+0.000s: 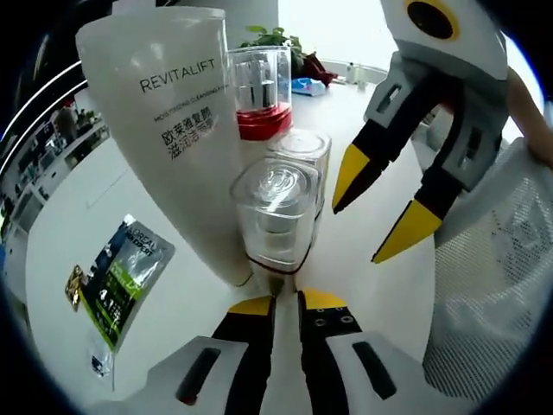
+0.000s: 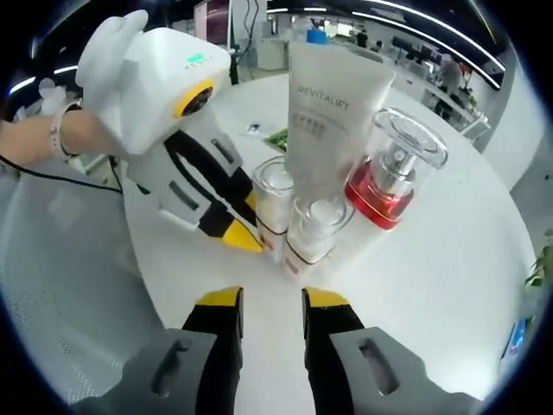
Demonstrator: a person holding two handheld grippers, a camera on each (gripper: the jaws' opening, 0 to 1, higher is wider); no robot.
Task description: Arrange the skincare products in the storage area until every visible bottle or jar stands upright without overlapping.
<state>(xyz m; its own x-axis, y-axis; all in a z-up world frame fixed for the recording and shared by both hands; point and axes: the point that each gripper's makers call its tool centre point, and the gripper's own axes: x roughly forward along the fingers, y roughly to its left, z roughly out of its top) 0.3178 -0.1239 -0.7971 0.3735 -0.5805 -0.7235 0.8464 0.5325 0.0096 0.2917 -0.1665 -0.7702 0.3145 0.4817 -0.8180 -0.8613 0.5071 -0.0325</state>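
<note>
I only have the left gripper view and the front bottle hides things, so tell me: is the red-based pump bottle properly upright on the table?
Observer: Yes. In the right gripper view the red-based pump bottle stands upright, its base on the table, right beside the tube.
Operator: One small clear-capped bottle covers the other for me. How do they sit?
Observer: Both upright, side by side in front of the tube: the first small bottle and the second small bottle. They are very close together. I cannot tell if they touch.
Operator: Where are my left jaws?
Observer: The left gripper is low beside the first small bottle. I cannot tell if it makes contact.
</note>
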